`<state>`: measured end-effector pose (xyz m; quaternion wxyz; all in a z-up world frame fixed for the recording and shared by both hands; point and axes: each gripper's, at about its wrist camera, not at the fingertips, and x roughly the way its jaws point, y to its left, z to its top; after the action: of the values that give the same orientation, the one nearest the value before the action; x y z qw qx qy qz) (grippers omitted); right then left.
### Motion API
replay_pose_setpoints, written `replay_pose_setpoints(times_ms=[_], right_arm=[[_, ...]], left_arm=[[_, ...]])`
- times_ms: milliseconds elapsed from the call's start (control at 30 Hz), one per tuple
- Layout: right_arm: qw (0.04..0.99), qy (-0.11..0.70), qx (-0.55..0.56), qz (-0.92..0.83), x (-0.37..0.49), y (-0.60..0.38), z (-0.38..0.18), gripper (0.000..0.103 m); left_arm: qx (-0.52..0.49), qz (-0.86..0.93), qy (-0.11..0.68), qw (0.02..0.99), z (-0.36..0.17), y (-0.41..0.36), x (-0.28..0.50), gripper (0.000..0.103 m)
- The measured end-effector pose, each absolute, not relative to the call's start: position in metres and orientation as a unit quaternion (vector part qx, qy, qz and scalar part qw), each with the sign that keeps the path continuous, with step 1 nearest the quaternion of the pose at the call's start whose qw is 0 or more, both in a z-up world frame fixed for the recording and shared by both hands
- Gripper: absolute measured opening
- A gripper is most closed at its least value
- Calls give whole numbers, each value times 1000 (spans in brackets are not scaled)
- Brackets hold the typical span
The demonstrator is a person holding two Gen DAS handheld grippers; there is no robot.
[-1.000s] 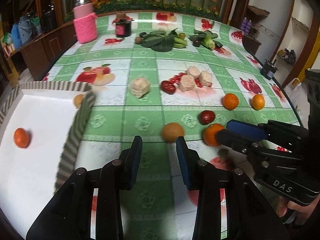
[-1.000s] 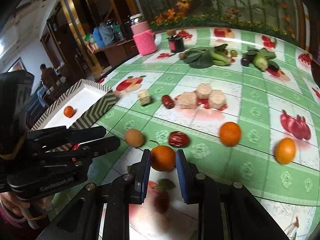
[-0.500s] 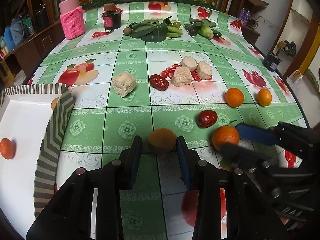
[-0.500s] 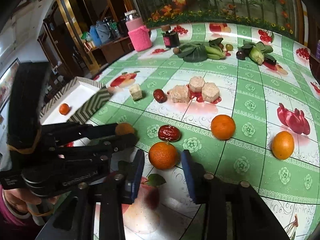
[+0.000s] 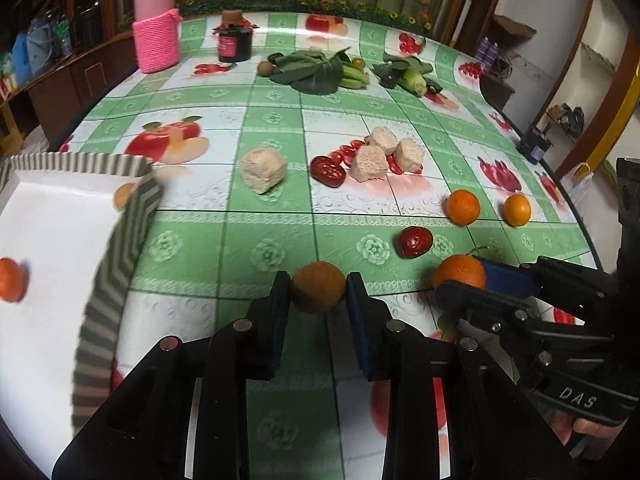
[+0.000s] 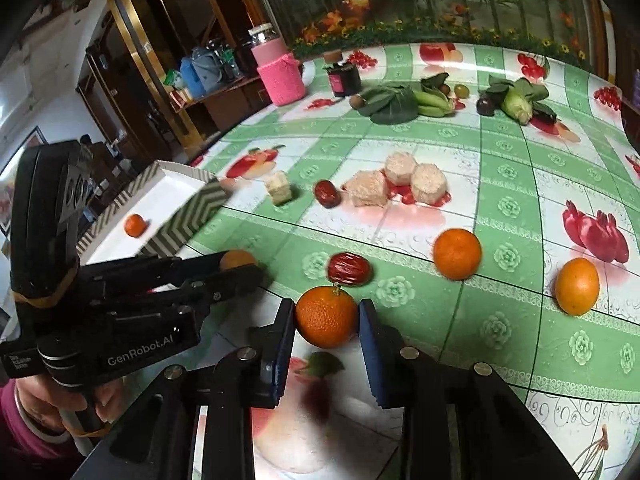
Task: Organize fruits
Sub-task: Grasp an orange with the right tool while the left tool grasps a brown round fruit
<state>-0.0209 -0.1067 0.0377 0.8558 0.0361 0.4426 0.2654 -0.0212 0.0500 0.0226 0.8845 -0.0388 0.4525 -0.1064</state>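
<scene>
My left gripper [image 5: 318, 294] is shut on a brownish-orange fruit [image 5: 317, 287] held between its pads just above the tablecloth. My right gripper [image 6: 326, 320] is shut on an orange with a stem [image 6: 326, 317]; it also shows in the left wrist view [image 5: 460, 272]. A white tray with a striped rim [image 5: 116, 248] lies at the left and holds a small orange [image 5: 10, 280] and another fruit [image 5: 124, 197]. Two more oranges [image 6: 457, 253] [image 6: 576, 286] and a red date [image 6: 349, 269] lie loose on the table.
Beige cake blocks [image 5: 264, 169] [image 5: 384, 156] and another red date [image 5: 328, 171] lie mid-table. Leafy greens [image 5: 316, 70], corn [image 5: 412, 78], a dark jar [image 5: 235, 38] and a pink-sleeved jar [image 5: 156, 32] stand at the back. The table edge curves at the right.
The left gripper moved forward around the brownish-orange fruit and shut on it. The right gripper's pads opened briefly and closed in on the stemmed orange.
</scene>
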Motion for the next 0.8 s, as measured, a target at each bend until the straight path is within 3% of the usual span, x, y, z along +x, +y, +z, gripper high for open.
replay_pose_setpoints(times_ms=[467, 800], right_arm=[[850, 408, 33, 333, -36, -45, 75, 31], [836, 390, 1, 385, -40, 24, 97, 31]], left_arm=[[-18, -38, 390, 920, 82, 106, -67, 28], [-16, 40, 375, 926, 91, 170, -86, 28]])
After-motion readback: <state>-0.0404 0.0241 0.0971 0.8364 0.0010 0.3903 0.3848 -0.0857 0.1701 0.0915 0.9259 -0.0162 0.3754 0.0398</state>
